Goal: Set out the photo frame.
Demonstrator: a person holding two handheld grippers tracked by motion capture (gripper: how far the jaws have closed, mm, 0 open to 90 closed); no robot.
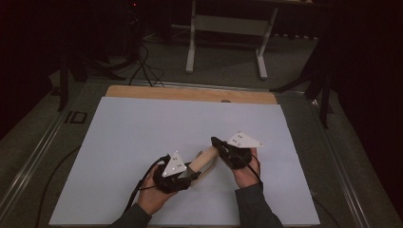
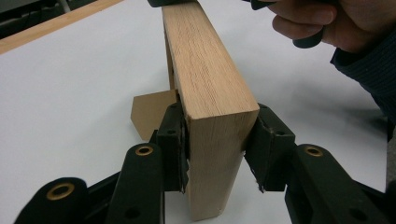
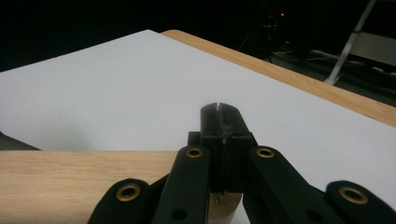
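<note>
A light wooden block (image 1: 205, 159) lies slanted on the white sheet (image 1: 142, 128) between my two grippers. My left gripper (image 1: 190, 172) is shut on the block's near end. In the left gripper view its pads (image 2: 175, 140) press both sides of the block (image 2: 205, 70), which stands on edge. A small tan piece (image 2: 150, 114) shows behind the block's left side. My right gripper (image 1: 219, 144) sits at the block's far end. Its jaws (image 3: 218, 109) are shut together above the block's top face (image 3: 79, 182), with nothing visible between them.
The white sheet covers a wooden table whose bare edge (image 1: 190, 93) runs along the far side. A person's right hand (image 2: 327, 23) holds the right gripper. A white metal stand (image 1: 228, 28) and cables sit on the dark floor beyond.
</note>
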